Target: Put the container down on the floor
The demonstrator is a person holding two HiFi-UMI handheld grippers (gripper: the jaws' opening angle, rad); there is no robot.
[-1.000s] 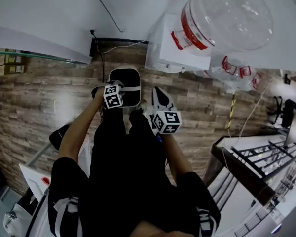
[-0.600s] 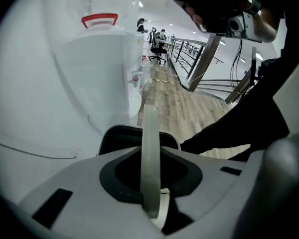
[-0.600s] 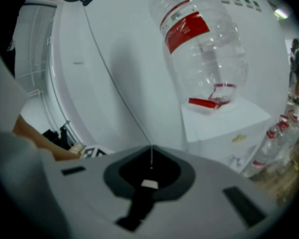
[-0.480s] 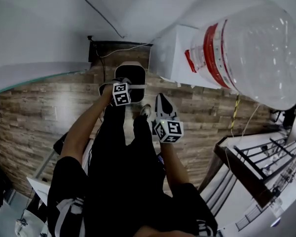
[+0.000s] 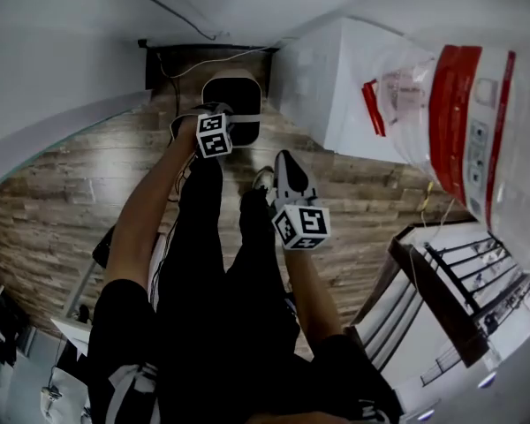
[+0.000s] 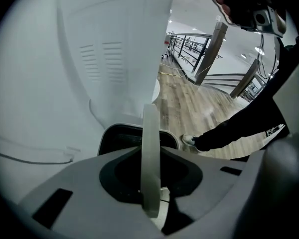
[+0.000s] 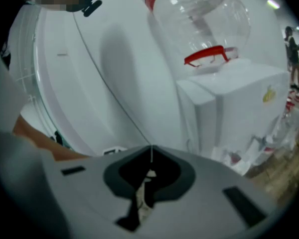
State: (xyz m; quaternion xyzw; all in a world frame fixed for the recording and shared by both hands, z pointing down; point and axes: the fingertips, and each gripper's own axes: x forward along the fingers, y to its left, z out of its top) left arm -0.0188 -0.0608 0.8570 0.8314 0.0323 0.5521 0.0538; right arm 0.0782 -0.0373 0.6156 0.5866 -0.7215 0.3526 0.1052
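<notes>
Down at the far edge of the wood-plank floor, tight against the white wall, the black rounded-square plastic container hung from its pale flat strap handle. The left hand-held gripper was clamped on that strap, pinching it from both sides and pointing steeply down so the load dangled straight beneath. Whether the base touched the planks, I couldn't tell. The right hand-held gripper was closed on nothing, its tips meeting, parked beside the person's white shoe, clear of the drop. A white box-shaped cabinet stood just beside the container.
</notes>
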